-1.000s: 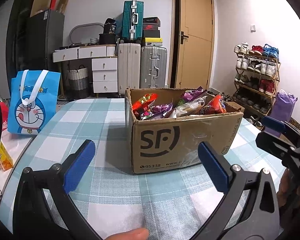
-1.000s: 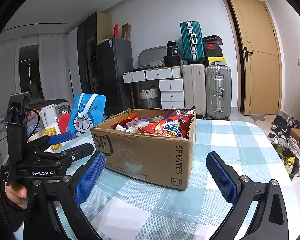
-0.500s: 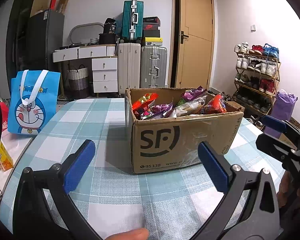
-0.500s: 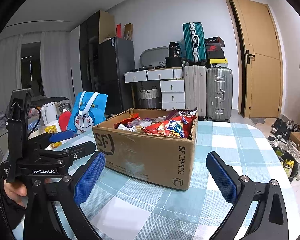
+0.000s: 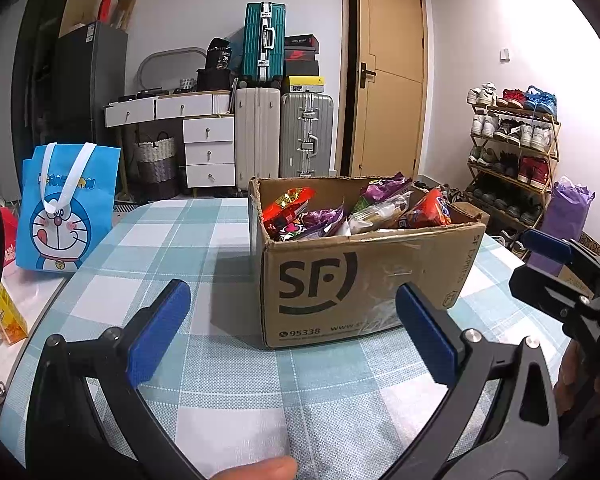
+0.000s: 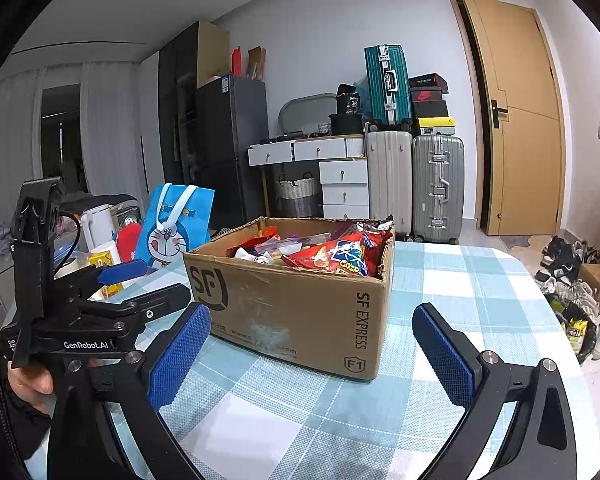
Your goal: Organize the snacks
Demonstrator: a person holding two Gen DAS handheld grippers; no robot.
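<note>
A brown SF cardboard box (image 5: 364,288) (image 6: 296,312) stands open on the checked tablecloth, filled with several snack bags: red chips (image 5: 424,212) (image 6: 336,256), purple packets (image 5: 324,220), an orange-red bag (image 5: 286,206). My left gripper (image 5: 292,320) hovers open just short of the box's front face, nothing between its blue pads (image 5: 160,332). My right gripper (image 6: 312,352) is open too, facing the box's corner from the right. Each gripper shows at the edge of the other's view.
A blue cartoon tote bag (image 5: 66,208) (image 6: 172,228) stands at the table's left. Yellow cartons (image 5: 4,312), a kettle (image 6: 98,224) and cups crowd the left edge. Suitcases (image 5: 306,134), drawers, a door and a shoe rack (image 5: 512,152) lie beyond the table.
The right wrist view has shifted slightly, the box sitting a little higher and to the right in it. The left gripper has hardly moved. Both stay open.
</note>
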